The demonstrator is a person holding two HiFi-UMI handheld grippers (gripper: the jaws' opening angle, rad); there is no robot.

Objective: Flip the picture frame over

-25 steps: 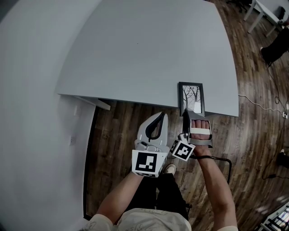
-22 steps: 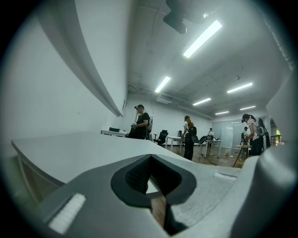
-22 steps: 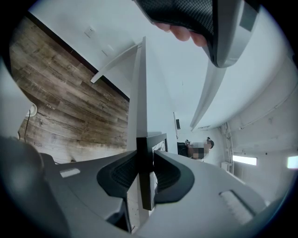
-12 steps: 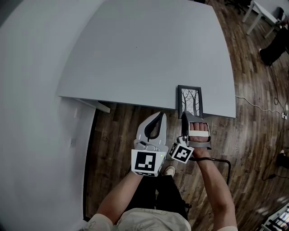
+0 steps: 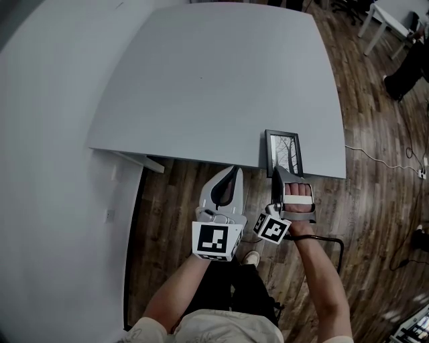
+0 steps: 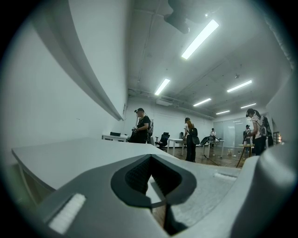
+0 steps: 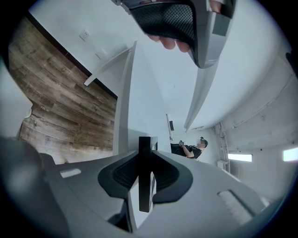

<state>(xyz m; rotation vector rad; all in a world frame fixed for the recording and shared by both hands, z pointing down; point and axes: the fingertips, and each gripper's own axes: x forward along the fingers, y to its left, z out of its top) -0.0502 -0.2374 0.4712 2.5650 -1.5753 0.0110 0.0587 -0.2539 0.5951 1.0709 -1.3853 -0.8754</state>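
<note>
— Where is the picture frame (image 5: 284, 153) to be found?

— It is seen on the grey table (image 5: 214, 87), at the near edge and close to the right corner. Its glazed side is turned up, and a print of bare trees can be made out behind the glass. Whether the near end is raised off the tabletop cannot be told.

— And is it gripped?

— Yes. The right gripper (image 5: 276, 173) is turned on its side, and its jaws are closed on the near edge of the frame. In the right gripper view the dark edge is shown standing upright between the two pads, pinched from both sides. The gripper handle is wrapped by the person's right hand (image 5: 297, 197).

— What is reported of the left gripper (image 5: 230, 171)?

— It is held just beside the right one, over the wooden floor (image 5: 181, 194) and short of the table edge. Its jaws are brought together at the tips, and nothing is caught between them; only the tabletop and a strip of floor are seen through the gap behind the tips.

— Anything else noted?

— A white desk (image 5: 392, 13) is seen at the far right, and a cable (image 5: 375, 155) is laid across the floor. Several people are seen standing far across the room in the left gripper view.
</note>
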